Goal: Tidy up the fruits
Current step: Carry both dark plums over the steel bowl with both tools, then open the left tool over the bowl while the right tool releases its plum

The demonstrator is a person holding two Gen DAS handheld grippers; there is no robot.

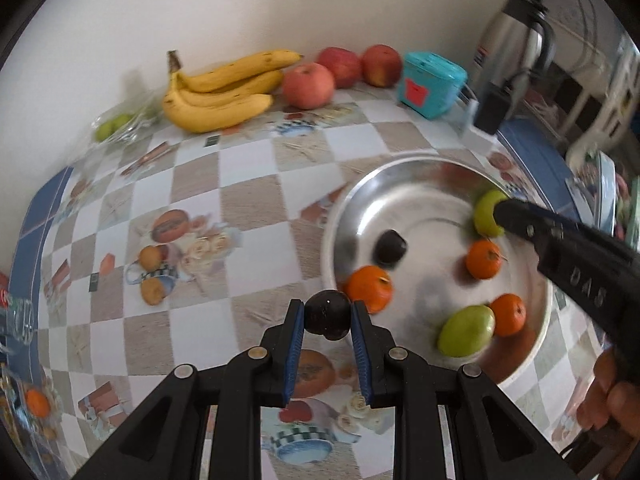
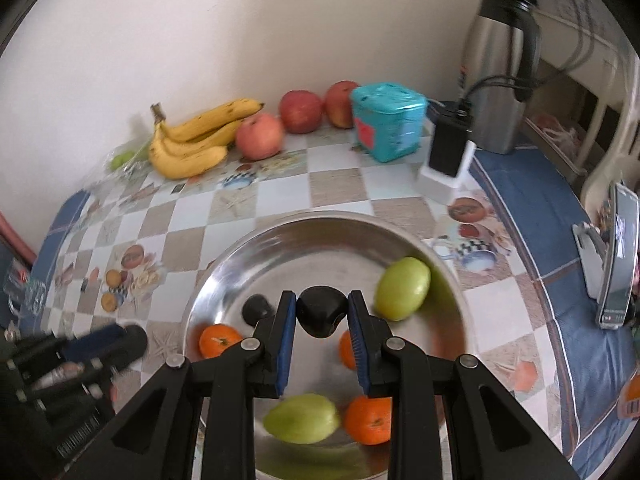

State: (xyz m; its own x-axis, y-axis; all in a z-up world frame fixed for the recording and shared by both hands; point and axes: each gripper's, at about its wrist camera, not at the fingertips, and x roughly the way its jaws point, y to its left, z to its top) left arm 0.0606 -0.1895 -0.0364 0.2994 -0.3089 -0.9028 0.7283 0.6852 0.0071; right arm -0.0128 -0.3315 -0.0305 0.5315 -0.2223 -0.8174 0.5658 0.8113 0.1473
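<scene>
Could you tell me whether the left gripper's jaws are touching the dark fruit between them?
Touching. The left wrist view shows the left gripper with both blue pads pressed against the sides of the dark fruit, no gap showing on either side.

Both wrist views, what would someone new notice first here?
Each gripper is shut on a dark round fruit: the left gripper holds its dark fruit over the checkered tablecloth, the right gripper holds its own above the steel bowl of oranges and green fruits. Bananas and apples lie by the wall.
</scene>
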